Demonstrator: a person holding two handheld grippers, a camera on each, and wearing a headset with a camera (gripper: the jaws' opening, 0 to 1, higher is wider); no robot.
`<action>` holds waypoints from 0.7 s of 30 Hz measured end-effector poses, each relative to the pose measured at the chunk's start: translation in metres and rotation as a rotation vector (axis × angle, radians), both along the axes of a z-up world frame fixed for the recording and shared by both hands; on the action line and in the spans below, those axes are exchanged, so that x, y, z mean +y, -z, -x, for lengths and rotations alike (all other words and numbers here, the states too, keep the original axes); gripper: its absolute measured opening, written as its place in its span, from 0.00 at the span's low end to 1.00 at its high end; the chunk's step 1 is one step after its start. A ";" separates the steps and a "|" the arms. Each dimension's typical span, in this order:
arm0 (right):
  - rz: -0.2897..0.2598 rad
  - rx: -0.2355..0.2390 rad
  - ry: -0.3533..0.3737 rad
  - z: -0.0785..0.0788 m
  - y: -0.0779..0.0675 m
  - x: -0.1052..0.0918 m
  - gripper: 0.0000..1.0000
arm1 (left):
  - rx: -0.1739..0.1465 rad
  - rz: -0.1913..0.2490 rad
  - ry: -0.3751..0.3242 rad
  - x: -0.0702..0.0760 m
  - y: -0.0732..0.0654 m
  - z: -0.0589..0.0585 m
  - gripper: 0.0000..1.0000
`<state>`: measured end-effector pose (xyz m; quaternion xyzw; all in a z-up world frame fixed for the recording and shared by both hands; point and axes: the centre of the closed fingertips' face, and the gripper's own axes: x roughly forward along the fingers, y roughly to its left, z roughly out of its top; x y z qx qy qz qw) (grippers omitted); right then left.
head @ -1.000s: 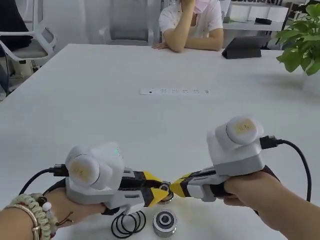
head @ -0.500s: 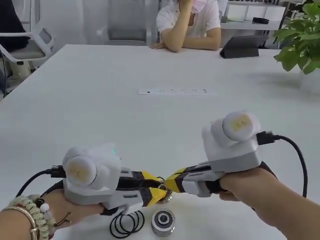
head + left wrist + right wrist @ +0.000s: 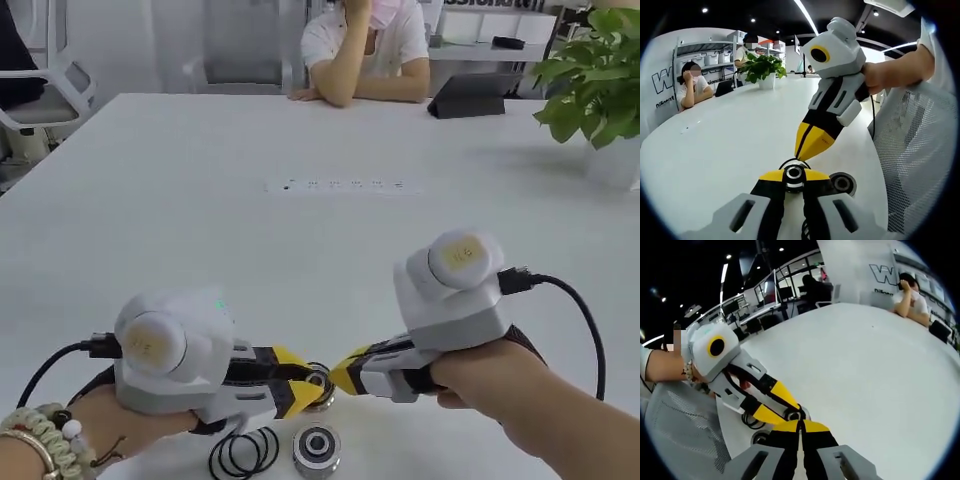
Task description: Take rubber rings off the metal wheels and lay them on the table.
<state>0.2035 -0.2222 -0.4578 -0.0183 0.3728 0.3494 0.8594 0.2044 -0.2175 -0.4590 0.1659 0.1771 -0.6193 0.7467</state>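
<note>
- Well, we see the left gripper (image 3: 300, 383) low over the near edge of the white table (image 3: 250, 230). Its yellow-tipped jaws are clenched on a small metal wheel (image 3: 320, 384), one jaw on each side of it, as the left gripper view shows.
- The right gripper (image 3: 338, 372) comes in from the opposite side, nose to nose with the left one. Its jaws are drawn tight together, and their tips sit right at the rim of the metal wheel.
- In the left gripper view a thin black ring (image 3: 784, 164) arcs over the top of that wheel, just under the right gripper's tips. We cannot tell whether the tips pinch it.
- A second wheel (image 3: 316, 449) stands free on the table, just nearer to us than the two grippers.
- Just beside it, on the left gripper's side, loose rubber rings (image 3: 243, 453) lie flat on the table, overlapping one another.
- Well beyond, a white power strip (image 3: 345, 185) lies mid-table, a person (image 3: 360, 50) sits at the far edge, and a potted plant (image 3: 590, 70) stands at the far right.
</note>
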 end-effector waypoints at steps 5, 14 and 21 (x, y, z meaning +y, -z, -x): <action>-0.013 0.003 0.008 -0.001 -0.002 0.000 0.00 | -0.014 -0.016 0.027 0.003 -0.004 0.003 0.11; -0.021 -0.007 0.015 -0.002 -0.006 0.000 0.00 | -0.014 0.033 0.012 0.005 -0.031 -0.003 0.22; -0.023 -0.009 0.026 -0.005 -0.008 -0.003 0.00 | -0.111 0.010 0.021 0.010 -0.066 -0.011 0.34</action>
